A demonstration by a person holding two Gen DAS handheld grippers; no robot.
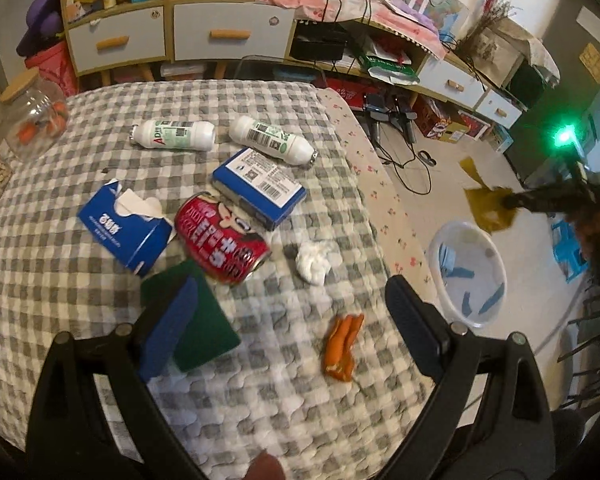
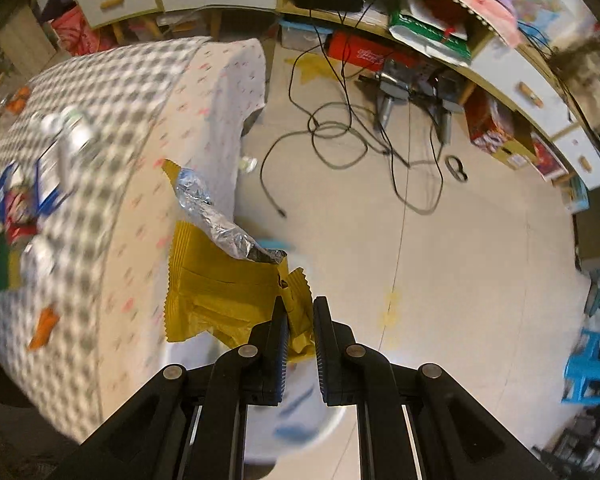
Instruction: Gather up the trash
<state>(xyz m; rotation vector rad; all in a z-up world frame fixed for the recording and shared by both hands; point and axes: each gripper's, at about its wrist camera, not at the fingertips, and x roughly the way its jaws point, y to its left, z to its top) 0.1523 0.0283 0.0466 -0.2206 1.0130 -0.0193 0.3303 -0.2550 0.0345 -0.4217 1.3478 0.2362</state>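
yellow foil-lined snack wrapper [image 2: 220, 292]: hung clamped in right gripper [image 2: 300, 320], above round white plastic basin [image 1: 466, 272] on floor, right of checked-cloth table [image 1: 260, 380]. left gripper [image 1: 292, 320]: jaws apart over table, near orange wrapper [image 1: 342, 346].

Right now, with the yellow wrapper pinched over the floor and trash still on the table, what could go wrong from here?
1. The right hand-held gripper pinches the yellow wrapper only by one corner; it could slip and miss the white basin.
2. The left hand-held gripper hangs open over the table, one finger close to the green sponge, which may get nudged.
3. The red can lies on its side and could roll.
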